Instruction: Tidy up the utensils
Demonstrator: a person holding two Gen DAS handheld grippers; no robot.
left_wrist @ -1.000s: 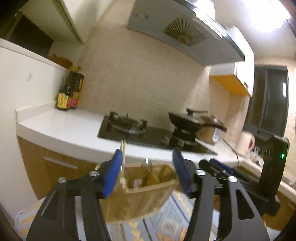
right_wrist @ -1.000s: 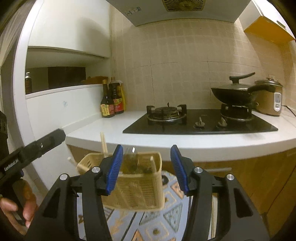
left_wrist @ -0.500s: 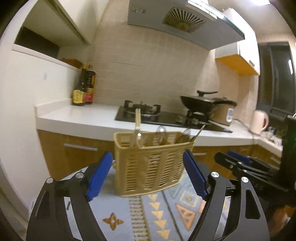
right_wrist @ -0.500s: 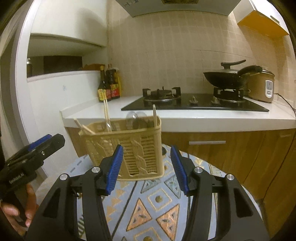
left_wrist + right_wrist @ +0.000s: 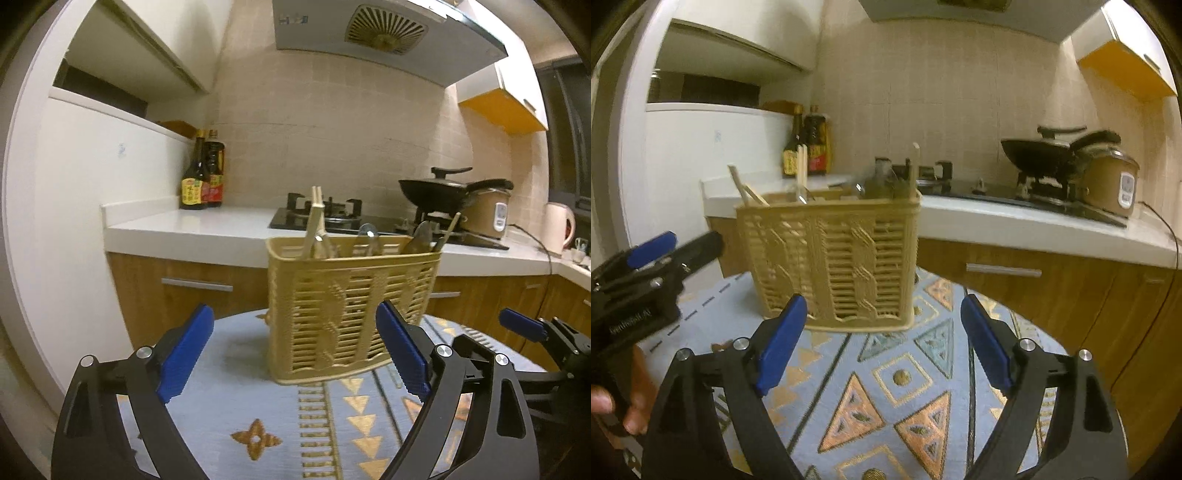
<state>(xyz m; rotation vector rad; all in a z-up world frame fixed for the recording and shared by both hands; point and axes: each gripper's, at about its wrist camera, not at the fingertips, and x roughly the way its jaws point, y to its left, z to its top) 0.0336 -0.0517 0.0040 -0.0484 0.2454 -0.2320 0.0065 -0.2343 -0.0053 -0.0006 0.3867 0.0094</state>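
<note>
A tan slatted utensil basket (image 5: 347, 306) stands upright on a round table with a blue patterned cloth (image 5: 280, 417). It holds wooden chopsticks (image 5: 316, 218) and several metal utensils (image 5: 367, 240). My left gripper (image 5: 295, 354) is open and empty, just short of the basket. In the right wrist view the basket (image 5: 834, 258) stands ahead of my right gripper (image 5: 882, 343), which is open and empty. The left gripper (image 5: 653, 254) shows at that view's left edge, and the right gripper (image 5: 532, 328) at the left wrist view's right edge.
Behind the table runs a white kitchen counter (image 5: 192, 229) with wooden cabinets below. On it are two sauce bottles (image 5: 203, 177), a gas hob (image 5: 332, 214), a black wok (image 5: 439, 192), a rice cooker (image 5: 487, 214) and a kettle (image 5: 559, 225).
Both grippers have drawn back and lowered from the basket. The basket, earlier between the fingers and off the cloth, now stands on the table. The jaws of both grippers stand wider apart.
</note>
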